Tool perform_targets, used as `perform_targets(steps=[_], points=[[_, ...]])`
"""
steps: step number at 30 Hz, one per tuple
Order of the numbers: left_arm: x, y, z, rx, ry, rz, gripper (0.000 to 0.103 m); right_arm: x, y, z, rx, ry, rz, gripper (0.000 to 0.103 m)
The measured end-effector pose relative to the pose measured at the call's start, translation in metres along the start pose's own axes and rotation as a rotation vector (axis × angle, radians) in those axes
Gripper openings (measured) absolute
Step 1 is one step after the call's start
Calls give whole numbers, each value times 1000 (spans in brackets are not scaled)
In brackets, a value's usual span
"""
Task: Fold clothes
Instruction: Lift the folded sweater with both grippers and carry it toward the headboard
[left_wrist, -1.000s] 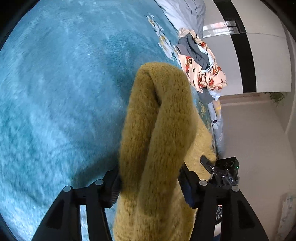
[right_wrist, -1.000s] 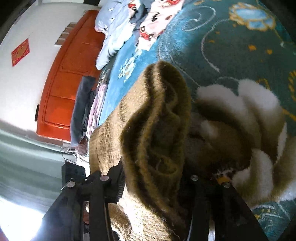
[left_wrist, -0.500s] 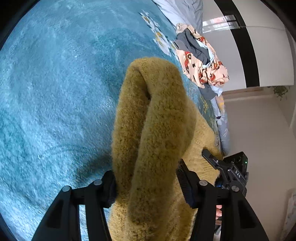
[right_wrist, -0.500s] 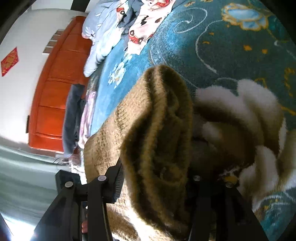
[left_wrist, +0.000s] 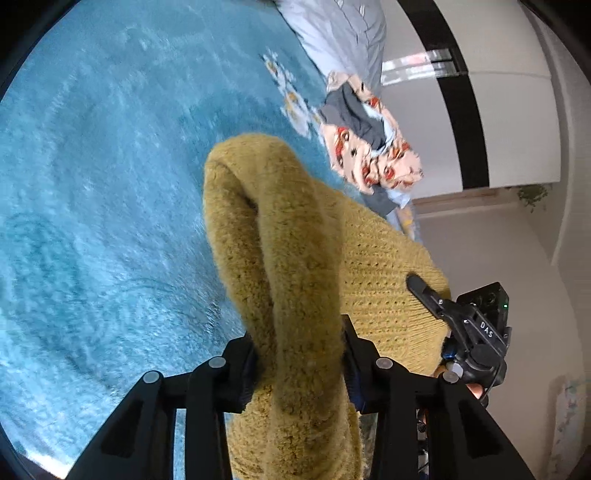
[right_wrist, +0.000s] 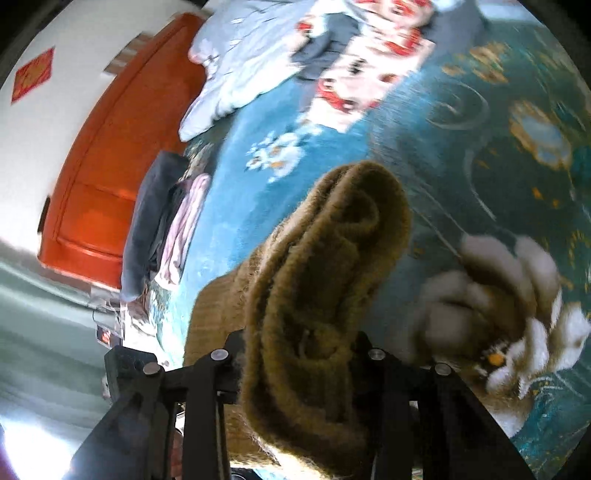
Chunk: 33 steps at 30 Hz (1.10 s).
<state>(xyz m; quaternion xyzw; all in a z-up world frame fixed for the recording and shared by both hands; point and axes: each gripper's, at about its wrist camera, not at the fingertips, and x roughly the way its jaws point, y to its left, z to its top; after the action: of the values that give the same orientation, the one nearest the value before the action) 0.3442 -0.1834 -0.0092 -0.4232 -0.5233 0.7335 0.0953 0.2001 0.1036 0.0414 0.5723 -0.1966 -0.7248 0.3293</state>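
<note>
Sweater (left_wrist: 295, 258), a mustard-yellow fuzzy knit, is being held up off the teal floral blanket (left_wrist: 92, 184) by both tools at once. In the left wrist view the left gripper (left_wrist: 299, 354) is being kept clenched on a thick bunched roll of the knit, which is bulging up and out past the jaws; the flat knit panel is stretching away to the right, where the right gripper (left_wrist: 461, 325) is seen gripping another part of its edge. In the right wrist view the right gripper (right_wrist: 299, 350) is likewise being kept clamped on a doubled, layered bundle of the same sweater (right_wrist: 325, 258).

Judgement: two separate hold points are being used so that the fabric between them is being kept spread rather than collapsing, which suits laying it down or carrying one edge over another. How many folds are already in the garment cannot be told; the bunches hide the layers.

Both views are motion-blurred at the far side.

Other items noted: a pile of patterned and grey clothes (left_wrist: 369, 147) is lying at the far right of the blanket; a dark and pink stack (right_wrist: 162, 229) is sitting at the far left beside the red-orange headboard (right_wrist: 110, 147). A brown and white fluffy item (right_wrist: 498, 295) is lying on the blanket just right of the held bundle.
</note>
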Motion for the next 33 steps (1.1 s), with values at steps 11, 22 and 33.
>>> perform_targets(steps=[11,22,33], points=[[-114,-19,28,50,-225,-73,41,11,117,31,-234,28,78,37],[-214,-31,81,77,-428,-82,41,47,259,73,-454,78,176,37],[-276,-27,157,66,-566,-72,41,114,374,136,-611,132,232,37]])
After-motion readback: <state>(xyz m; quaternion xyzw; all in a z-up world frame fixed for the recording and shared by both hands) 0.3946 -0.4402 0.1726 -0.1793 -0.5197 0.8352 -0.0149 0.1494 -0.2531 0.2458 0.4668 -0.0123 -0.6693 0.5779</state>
